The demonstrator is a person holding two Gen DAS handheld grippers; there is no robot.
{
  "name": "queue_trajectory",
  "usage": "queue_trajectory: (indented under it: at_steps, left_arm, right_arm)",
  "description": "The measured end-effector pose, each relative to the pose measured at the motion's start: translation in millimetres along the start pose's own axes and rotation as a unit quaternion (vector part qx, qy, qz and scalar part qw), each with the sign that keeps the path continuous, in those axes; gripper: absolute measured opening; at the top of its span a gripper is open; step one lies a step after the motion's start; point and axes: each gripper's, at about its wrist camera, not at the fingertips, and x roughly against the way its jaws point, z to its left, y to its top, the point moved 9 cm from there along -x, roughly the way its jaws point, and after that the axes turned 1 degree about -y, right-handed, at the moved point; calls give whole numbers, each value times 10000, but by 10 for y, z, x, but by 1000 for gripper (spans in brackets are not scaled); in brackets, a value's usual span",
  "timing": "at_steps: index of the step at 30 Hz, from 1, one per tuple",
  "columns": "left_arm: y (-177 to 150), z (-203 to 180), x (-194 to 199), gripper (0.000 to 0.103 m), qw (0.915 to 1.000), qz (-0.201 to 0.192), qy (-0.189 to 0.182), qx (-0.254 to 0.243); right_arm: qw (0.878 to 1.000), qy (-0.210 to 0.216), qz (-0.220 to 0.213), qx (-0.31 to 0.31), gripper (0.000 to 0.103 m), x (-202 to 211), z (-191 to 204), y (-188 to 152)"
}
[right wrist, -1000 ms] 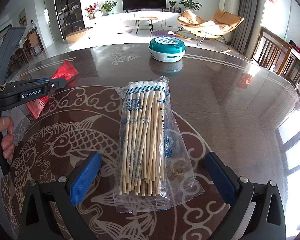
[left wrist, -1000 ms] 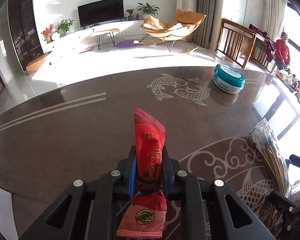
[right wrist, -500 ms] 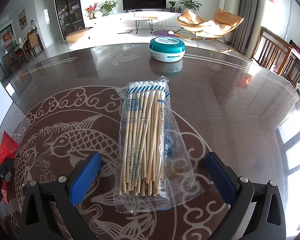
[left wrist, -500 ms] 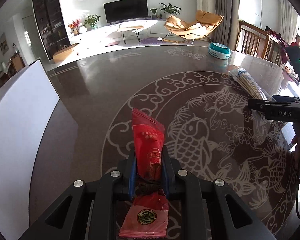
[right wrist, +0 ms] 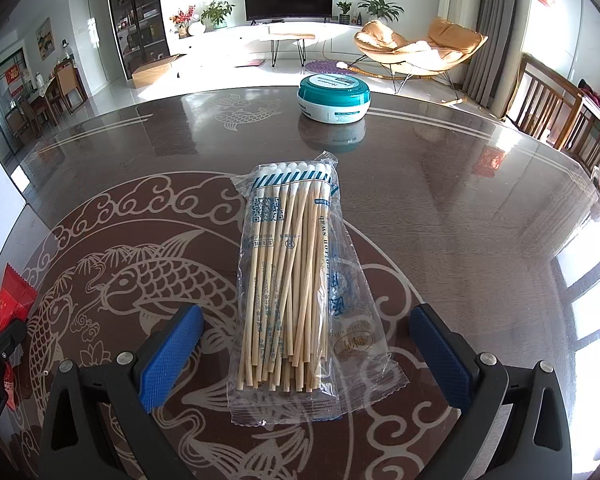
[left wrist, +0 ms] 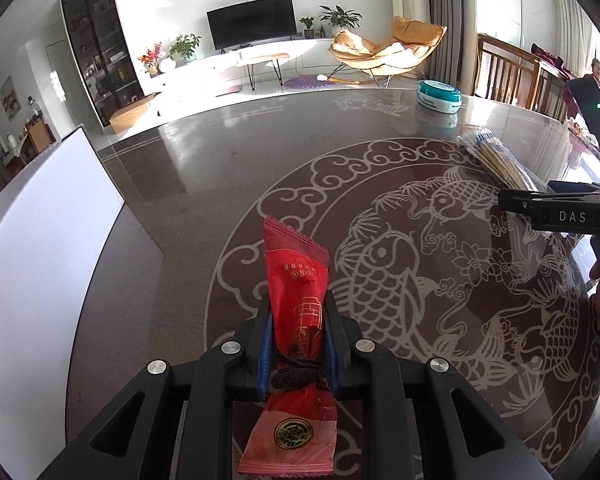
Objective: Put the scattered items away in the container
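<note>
The left gripper (left wrist: 296,344) pinches the red packet (left wrist: 298,300) mid-body, clear of the table (left wrist: 220,168), for carrying toward the white container (left wrist: 40,260). The right gripper (right wrist: 304,354), spread wide, straddles the swab pack (right wrist: 292,276) for grabbing.

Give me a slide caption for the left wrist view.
Left gripper clamps a red snack packet above the fish-patterned table, white container alongside.

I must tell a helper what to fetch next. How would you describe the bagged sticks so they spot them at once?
On the dark table with the pale fish pattern, a clear bag of cotton swabs lies flat, nearer than the round teal tin. It is the only long, see-through pack, filled with thin wooden sticks with white tips.
</note>
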Motion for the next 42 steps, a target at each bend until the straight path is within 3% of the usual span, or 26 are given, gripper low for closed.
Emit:
queue_trajectory:
  at_steps: [12,15,24,26,29,31,37,42]
  left_arm:
    - [-8,14,-36,22,9989,17,-352,294]
    - [-11,12,-47,21,9988,16,-376,315]
    - [-5,12,-60,22,9989,16,-362,300]
    - [-5,12,-61,22,9989,16,-364,302]
    - [-5,12,-60,22,9989,16,-365,302]
    - [-5,11,-61,22,9989,16,-366,301]
    - [-30,14,-43,21,9985,16,-411,349]
    - [-349,-67,229,21,9984,8,-496,284]
  right_arm:
    - [9990,346,-122,-250,103,39,-45,24]
    - [10000,45,-7,26,103,-20,33,30]
    - [9992,224,5,327,103,-247,179,336]
    - [9989,273,-46,383,98,-224,216,334]
    - [9968,442,-199,628,71,-137,351,312]
    - [9956,525,-262,725,46,-78,452,270]
    - [9903,804,-297,1093,42,220,843,-158]
    - [9827,1094,-305,1463,42,629,1172,-744]
